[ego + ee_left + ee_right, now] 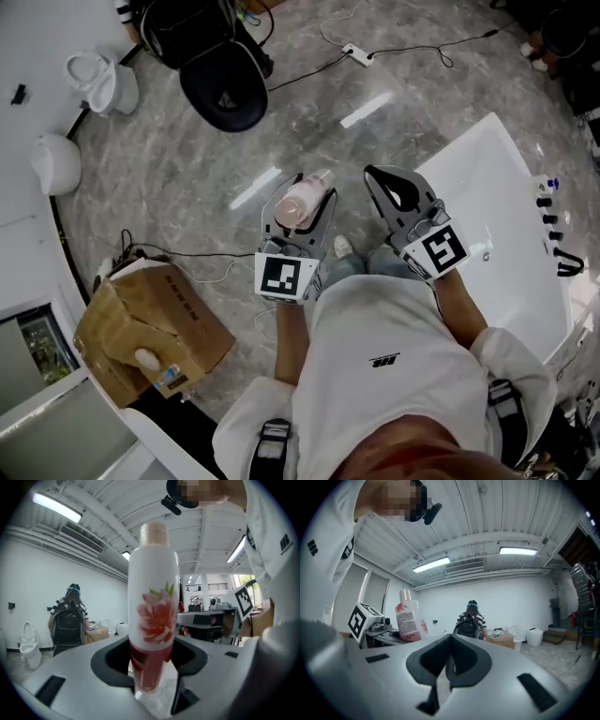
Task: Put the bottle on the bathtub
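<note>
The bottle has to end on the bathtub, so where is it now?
Head view, left of centre: the bottle is clamped by the left gripper above the grey floor, beside the shut right gripper, left of the white bathtub.

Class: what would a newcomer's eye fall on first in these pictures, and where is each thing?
The flowered bottle stands out first, clamped in the left gripper at the head view's centre. To its right lies the white bathtub, with the shut, empty right gripper near its edge.

The bathtub point(497, 187) is partly hidden behind the person's arm point(457, 302).
</note>
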{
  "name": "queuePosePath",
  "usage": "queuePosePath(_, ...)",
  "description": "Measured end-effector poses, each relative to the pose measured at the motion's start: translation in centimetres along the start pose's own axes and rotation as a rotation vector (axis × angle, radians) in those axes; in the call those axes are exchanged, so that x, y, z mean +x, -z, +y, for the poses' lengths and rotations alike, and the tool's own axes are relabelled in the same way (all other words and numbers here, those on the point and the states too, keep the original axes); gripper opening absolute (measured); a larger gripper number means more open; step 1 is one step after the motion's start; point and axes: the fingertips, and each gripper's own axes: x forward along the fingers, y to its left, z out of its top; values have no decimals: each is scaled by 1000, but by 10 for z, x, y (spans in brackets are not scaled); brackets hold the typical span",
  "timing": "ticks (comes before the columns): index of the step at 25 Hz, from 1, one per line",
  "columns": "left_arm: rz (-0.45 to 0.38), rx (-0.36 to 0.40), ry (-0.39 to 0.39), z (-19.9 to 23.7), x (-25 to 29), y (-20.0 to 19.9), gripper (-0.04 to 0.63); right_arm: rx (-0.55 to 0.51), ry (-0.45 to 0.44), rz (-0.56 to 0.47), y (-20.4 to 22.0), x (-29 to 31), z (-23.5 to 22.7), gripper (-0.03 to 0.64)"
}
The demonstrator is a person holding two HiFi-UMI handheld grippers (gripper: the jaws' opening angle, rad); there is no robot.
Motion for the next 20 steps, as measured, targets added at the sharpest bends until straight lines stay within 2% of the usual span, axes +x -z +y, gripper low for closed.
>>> queuePosePath(7, -11, 44, 255, -80, 74, -13, 229, 4, 266, 7, 5, -86, -74, -8)
queuePosePath(13, 11, 68, 415, -213, 177, -30, 229, 36, 416, -5, 13, -206, -186, -8)
queuePosePath(15, 0, 84, 450, -234, 179, -28, 229, 31, 456, -12, 15, -228, -187, -8)
queuePosePath(18, -22, 103, 503, -255, 159, -25, 229, 12, 510, -28, 14, -254, -165, -8)
queuePosePath(20, -23, 113, 530, -280, 167, -26, 229, 15, 539, -37, 14, -278, -176, -8)
